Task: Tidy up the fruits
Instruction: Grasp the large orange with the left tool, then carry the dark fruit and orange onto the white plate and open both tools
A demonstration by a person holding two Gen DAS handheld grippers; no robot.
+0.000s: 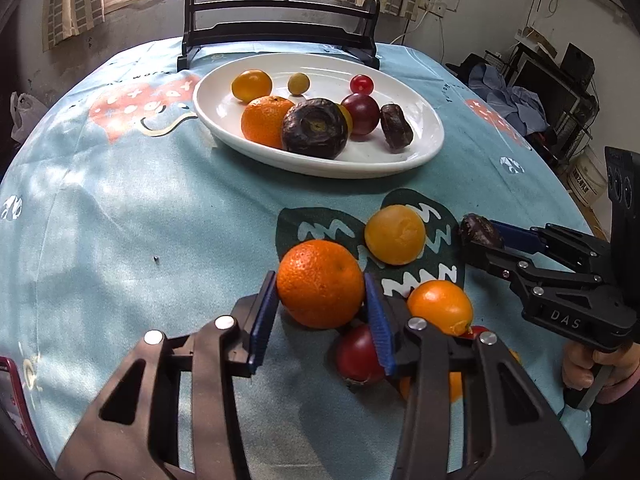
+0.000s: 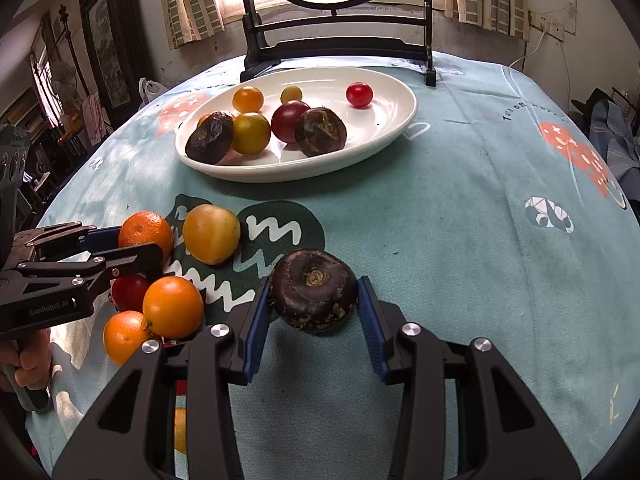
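My left gripper (image 1: 320,284) is shut on an orange (image 1: 320,283), just above the blue tablecloth; it also shows in the right wrist view (image 2: 146,232). My right gripper (image 2: 314,292) is shut on a dark brown water chestnut (image 2: 314,291), seen from the left wrist view (image 1: 480,230) too. A white oval plate (image 1: 424,152) at the back holds several fruits: oranges, tomatoes and dark chestnuts. Loose fruits lie between the grippers: a yellow-orange fruit (image 1: 395,234), a small orange (image 1: 440,306) and a red tomato (image 1: 358,354).
A black wooden stand (image 1: 280,36) with a round painted screen stands behind the plate. A red phone (image 1: 12,396) lies at the left table edge. Clutter and cables fill the room at right beyond the table.
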